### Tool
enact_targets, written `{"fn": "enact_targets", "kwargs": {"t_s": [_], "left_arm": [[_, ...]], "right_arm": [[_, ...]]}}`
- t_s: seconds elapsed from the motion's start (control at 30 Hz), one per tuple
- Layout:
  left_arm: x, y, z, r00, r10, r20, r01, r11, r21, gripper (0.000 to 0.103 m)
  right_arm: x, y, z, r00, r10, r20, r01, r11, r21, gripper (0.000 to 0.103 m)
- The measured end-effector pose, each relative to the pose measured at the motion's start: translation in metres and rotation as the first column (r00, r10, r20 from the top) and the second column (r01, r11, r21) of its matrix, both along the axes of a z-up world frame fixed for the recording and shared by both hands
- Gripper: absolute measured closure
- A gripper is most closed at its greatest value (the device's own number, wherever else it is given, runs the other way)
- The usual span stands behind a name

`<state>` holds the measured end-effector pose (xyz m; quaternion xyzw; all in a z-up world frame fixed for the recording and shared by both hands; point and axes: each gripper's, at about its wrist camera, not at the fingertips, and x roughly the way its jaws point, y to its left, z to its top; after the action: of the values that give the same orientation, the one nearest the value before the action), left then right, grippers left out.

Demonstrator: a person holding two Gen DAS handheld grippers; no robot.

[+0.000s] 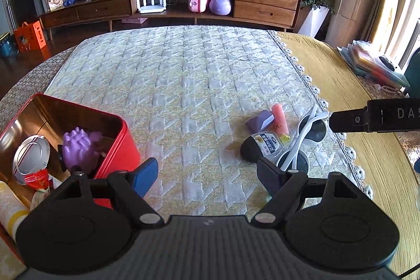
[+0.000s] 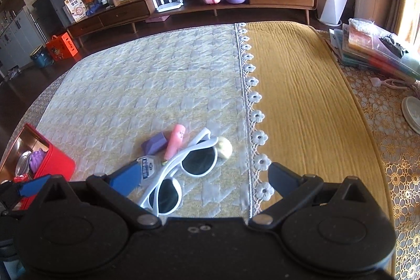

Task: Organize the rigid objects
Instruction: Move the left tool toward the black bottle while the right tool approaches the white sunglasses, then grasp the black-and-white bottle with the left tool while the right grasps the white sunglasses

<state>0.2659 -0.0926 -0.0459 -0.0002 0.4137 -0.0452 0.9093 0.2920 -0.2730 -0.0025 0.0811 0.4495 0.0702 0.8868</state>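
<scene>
Left wrist: red tin [image 1: 123,146] with purple toy [image 1: 78,148], silver lid [image 1: 31,158]; both tongs apart, empty.

The red tin [image 1: 123,146] is cut by the left edge in both views, so its full extent cannot be judged; inside it, a purple moulded toy [image 1: 78,148] hides whatever lies beneath, and a white-and-yellow tube [image 1: 10,211] runs out of frame at the lower left; the small bottle [image 1: 265,146] carries a label whose print is too small to read, and in the right wrist view the blue finger [image 2: 126,179] covers most of it; the white sunglasses [image 2: 183,169] hide part of a pale round object [image 2: 225,147], kind undetermined; the other gripper [image 1: 372,120] enters from the right edge, its lettering truncated; the stack of plastic folders [image 2: 378,54] is cut off at the right.
</scene>
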Motion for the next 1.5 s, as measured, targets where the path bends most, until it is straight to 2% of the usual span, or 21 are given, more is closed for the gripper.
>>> {"fn": "enact_targets", "kwargs": {"t_s": [0.53,1.17,1.3,1.4,1.5], "left_arm": [[0.042,-0.024,-0.029,0.999,-0.005,-0.035,0.005,1.0,-0.022,0.021],[0.054,-0.043,-0.043,0.999,-0.026,-0.047,0.023,0.997,-0.074,0.02],[0.054,-0.043,-0.044,0.999,-0.024,-0.048,0.02,0.996,-0.083,0.02],[0.052,-0.041,-0.045,0.998,-0.043,-0.039,0.039,0.995,-0.09,0.021],[0.048,-0.039,-0.044,0.998,-0.056,-0.027,0.053,0.994,-0.096,0.031]], "right_arm": [[0.039,0.019,-0.03,0.995,-0.084,-0.058,0.084,0.996,0.0,0.004],[0.043,0.023,-0.042,0.992,-0.099,-0.075,0.098,0.995,-0.017,0.016],[0.043,0.025,-0.046,0.992,-0.094,-0.088,0.093,0.996,-0.013,0.026],[0.041,0.026,-0.047,0.992,-0.09,-0.087,0.09,0.996,-0.007,0.028],[0.04,0.027,-0.049,0.993,-0.082,-0.089,0.081,0.997,-0.016,0.037]]}}
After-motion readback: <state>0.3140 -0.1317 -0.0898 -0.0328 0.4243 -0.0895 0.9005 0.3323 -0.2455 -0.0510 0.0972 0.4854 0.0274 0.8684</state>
